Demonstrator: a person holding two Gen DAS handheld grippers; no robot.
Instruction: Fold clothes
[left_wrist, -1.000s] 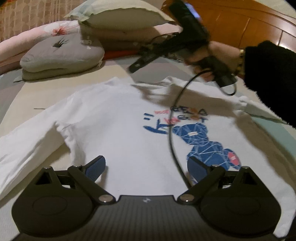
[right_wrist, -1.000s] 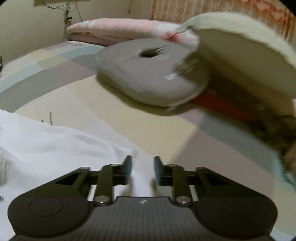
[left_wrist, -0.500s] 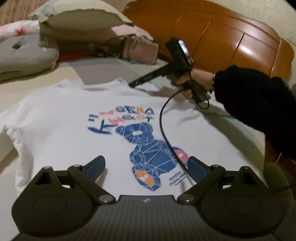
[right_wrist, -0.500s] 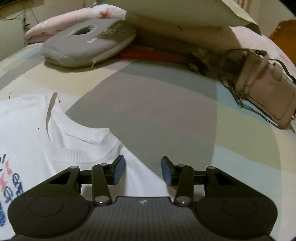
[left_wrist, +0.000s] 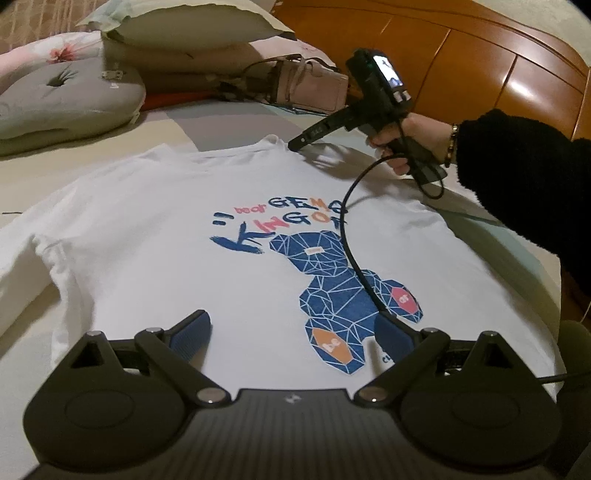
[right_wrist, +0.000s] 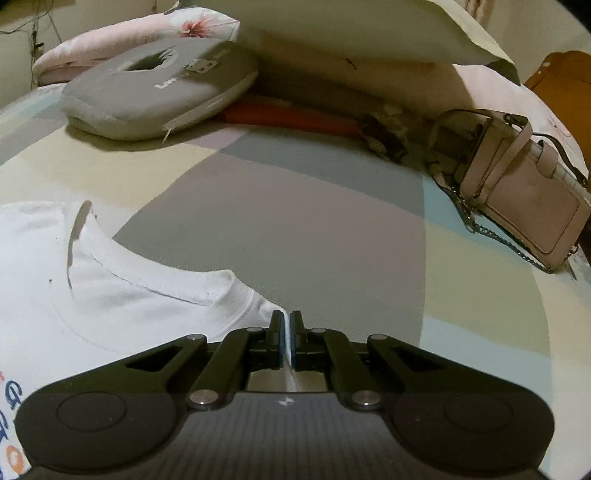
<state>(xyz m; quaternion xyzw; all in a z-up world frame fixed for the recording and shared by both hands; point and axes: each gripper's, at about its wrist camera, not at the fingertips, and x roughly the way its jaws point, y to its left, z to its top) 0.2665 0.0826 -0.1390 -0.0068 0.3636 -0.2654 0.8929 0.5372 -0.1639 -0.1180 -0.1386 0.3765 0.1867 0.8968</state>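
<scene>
1. White T-shirt lies flat, print up, on the patchwork bedspread, filling my left view's centre.
2. My left gripper hovers over the hem at 6 o'clock, fingers spread wide, holding nothing.
3. My right gripper has just closed, pinching the shoulder edge beside the collar at 1 o'clock.
</scene>
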